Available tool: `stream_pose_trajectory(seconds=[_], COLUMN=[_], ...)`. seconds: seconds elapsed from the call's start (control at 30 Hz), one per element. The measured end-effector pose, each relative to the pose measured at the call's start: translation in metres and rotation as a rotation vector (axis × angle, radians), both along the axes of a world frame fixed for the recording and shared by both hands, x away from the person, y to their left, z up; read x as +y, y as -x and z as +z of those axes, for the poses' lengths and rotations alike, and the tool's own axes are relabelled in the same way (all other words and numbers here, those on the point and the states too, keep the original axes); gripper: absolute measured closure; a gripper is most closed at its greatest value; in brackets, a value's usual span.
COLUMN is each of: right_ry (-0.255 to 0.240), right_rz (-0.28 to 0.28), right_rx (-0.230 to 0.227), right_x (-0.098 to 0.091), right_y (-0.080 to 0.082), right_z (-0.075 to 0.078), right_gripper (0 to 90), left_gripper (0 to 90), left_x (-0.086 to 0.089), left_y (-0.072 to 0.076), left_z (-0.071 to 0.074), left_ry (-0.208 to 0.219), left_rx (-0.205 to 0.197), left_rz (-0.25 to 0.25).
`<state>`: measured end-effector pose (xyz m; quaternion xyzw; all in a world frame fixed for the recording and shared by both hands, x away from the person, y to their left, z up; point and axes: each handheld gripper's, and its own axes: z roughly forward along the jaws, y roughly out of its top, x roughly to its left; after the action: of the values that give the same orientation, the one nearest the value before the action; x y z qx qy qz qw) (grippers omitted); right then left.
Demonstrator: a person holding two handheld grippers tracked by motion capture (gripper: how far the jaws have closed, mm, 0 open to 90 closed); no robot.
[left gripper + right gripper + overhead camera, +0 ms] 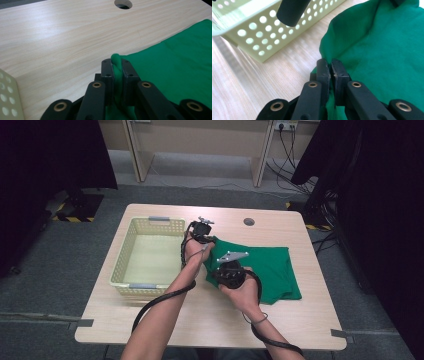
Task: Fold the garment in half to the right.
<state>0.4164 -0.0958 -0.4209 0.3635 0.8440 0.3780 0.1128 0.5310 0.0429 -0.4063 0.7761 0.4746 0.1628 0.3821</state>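
A green cloth lies folded on the wooden table, right of centre. My left gripper is shut on its far left corner; in the left gripper view a fold of the green cloth stands pinched between the black pads of the left gripper. My right gripper is shut on the cloth's near left edge. In the right gripper view the right gripper clamps green cloth between its closed pads. Both hands hold the cloth's left side.
A pale yellow perforated basket stands empty on the table's left, close beside both grippers; its wall is near in the right gripper view. A cable hole sits at the table's back. Cables trail off the front edge.
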Motion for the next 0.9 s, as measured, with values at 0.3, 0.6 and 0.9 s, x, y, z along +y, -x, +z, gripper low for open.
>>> stream_pose_trajectory(seconds=[0.3, 0.6, 0.9], right_ry=[-0.016, -0.036, -0.051], right_rz=[0.004, 0.002, 0.004], right_rx=[-0.019, -0.026, -0.038], right_x=[0.004, 0.006, 0.008], right_y=[0.0, -0.001, -0.001], right_z=[0.011, 0.017, 0.022], right_gripper=[86.7, 86.6, 86.7], left_gripper=[82.3, 82.2, 82.2], left_x=[0.002, 0.007, 0.011], left_y=[0.001, 0.0, 0.0], left_z=[0.012, 0.018, 0.023], left_ry=[-0.003, -0.008, -0.017], left_rx=[-0.022, -0.024, -0.024], left_rz=[0.001, 0.009, 0.011])
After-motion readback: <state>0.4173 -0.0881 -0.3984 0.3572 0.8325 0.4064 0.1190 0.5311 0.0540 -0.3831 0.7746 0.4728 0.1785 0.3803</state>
